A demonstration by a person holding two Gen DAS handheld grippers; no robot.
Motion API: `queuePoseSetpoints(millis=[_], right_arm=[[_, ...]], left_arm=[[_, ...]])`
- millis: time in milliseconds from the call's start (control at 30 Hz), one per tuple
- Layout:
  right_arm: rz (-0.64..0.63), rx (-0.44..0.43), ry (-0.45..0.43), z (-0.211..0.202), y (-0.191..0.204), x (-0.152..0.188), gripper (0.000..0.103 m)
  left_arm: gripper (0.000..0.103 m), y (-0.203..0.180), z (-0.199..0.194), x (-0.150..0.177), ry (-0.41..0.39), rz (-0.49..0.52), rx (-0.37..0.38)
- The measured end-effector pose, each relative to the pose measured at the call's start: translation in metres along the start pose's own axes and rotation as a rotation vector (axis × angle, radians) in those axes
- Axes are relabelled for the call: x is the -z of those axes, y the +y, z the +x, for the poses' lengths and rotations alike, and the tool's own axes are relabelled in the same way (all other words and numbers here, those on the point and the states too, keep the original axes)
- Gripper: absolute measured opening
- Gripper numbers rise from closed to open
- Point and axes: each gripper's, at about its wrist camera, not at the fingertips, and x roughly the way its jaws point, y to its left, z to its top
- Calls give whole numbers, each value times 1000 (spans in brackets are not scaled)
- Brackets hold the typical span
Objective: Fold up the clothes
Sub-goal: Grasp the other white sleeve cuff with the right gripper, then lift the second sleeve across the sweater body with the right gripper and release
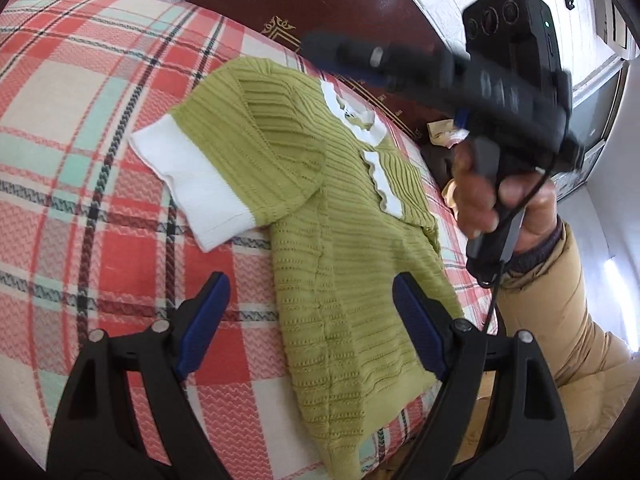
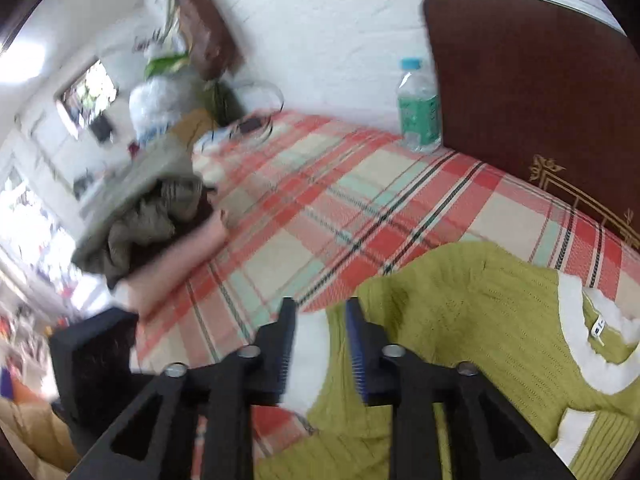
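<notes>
A green knit top (image 1: 340, 216) with a white collar and a white sleeve cuff (image 1: 196, 184) lies on a plaid bedspread (image 1: 80, 140). It also shows in the right wrist view (image 2: 480, 320). My left gripper (image 1: 310, 320) is open above the top's lower hem, holding nothing. My right gripper (image 2: 320, 344) is part open above the white cuff (image 2: 312, 360), with cloth showing between the fingers but not pinched. The right gripper's body (image 1: 500, 92) hangs above the top's collar side in the left wrist view.
A dark wooden headboard (image 2: 540, 100) lines the bed's far side. A water bottle (image 2: 418, 108) stands near it. A pile of clothes (image 2: 152, 224) sits at the bed's left edge, with a cluttered table (image 2: 168, 92) behind. A white wall (image 2: 320, 20) is behind.
</notes>
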Motion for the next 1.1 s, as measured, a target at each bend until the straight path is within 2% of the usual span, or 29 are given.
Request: queuePoseSetpoints(millis=[33,133,267,367,400,433,467,500,533,600,667,767,967,1033,1100], right_arm=[[-88,38,65,10,14,5,51],[-330,55,205,36,53,22,51],[-546,151,302,69,76,37,51],[-597,157,344,91,77,43,53],[-586,150,332,93,74,41,54],[-559,138,329,94,70,38,54],[-524,124,326,96,65,34,44],[-491,119,310,96,61,31,29],[-441,132,286,94,54,25,9],[-333,147,234,89,40,12,8],[-140,30,145,70,18,-5,8],[62,-111,6,39,-7,-25,8],[403,-315,-248,-17,-50,-33,8],[513,-380,-329,-35,-65,-35,8],[569,-411,-353,-40,-79,-30,8]], left_arm=[[84,3,-2,2,-1,-10,0],[84,14,-9,12,5,-37,-14],[84,24,-22,30,5,-42,-28],[84,25,-30,36,6,-33,-39],[84,25,-30,36,7,-35,-42],[84,26,-30,35,7,-37,-43],[84,25,-28,34,9,-37,-44],[84,24,-26,31,11,-36,-44],[84,23,-23,29,13,-35,-44],[84,16,-19,26,21,-12,-39],[84,7,-14,22,32,20,-29],[84,-16,-6,11,42,90,12],[84,-57,13,-12,35,208,95],[84,-57,21,-19,44,199,136],[84,-54,29,-26,54,180,185]])
